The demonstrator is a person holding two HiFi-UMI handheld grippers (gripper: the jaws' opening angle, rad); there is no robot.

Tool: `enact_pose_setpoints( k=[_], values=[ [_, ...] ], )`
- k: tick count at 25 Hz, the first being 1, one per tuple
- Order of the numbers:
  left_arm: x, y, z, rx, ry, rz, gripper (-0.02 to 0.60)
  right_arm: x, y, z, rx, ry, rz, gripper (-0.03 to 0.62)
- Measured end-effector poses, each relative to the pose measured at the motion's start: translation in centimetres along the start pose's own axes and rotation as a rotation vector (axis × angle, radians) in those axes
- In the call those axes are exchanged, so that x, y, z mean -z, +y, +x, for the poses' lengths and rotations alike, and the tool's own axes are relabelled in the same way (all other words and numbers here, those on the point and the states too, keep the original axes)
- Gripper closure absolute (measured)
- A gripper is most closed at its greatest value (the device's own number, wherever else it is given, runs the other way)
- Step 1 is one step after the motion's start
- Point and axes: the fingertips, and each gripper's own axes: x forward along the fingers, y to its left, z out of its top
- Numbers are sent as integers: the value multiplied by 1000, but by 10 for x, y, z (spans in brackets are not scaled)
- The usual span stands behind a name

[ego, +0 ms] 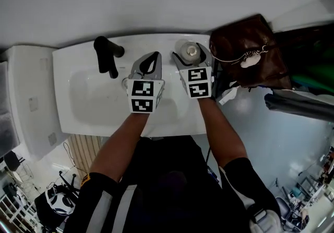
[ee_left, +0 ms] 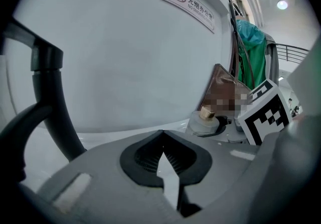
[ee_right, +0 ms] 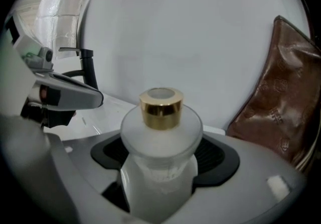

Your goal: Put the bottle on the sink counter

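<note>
A frosted white bottle [ego: 191, 50] with a gold cap stands upright on the back right corner of the white sink counter [ego: 146, 39]. My right gripper [ego: 191, 58] is open, its jaws spread wide on either side of the bottle's body [ee_right: 160, 168], with a dark gap showing at the left pad. My left gripper [ego: 154, 56] hovers over the basin, shut with nothing in it, its tips meeting [ee_left: 161, 135]. From the left gripper view the bottle [ee_left: 203, 121] sits to the right, beside the right gripper's marker cube [ee_left: 263, 112].
A black faucet [ego: 106, 57] rises at the basin's back left. A brown leather bag [ego: 250, 51] leans against the wall just right of the bottle. Green cloth [ee_left: 251, 52] hangs behind it. The white wall stands close behind the counter.
</note>
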Motion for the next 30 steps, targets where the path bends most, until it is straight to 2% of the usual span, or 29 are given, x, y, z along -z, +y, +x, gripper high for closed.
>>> enact_pose_setpoints(
  k=[7, 13, 23, 30],
  values=[
    [-7, -14, -17, 27, -27, 19, 578, 10, 4, -33, 27, -10, 59, 214],
    [-16, -25, -46, 57, -68, 41, 578, 2, 9, -77, 78, -67, 93, 227],
    [-16, -52, -118, 140, -119, 53, 578, -16, 61, -156, 129, -181, 143, 354],
    [-5, -70, -176, 218, -145, 104, 578, -11, 100, -210, 187, -207, 182, 497]
  ],
)
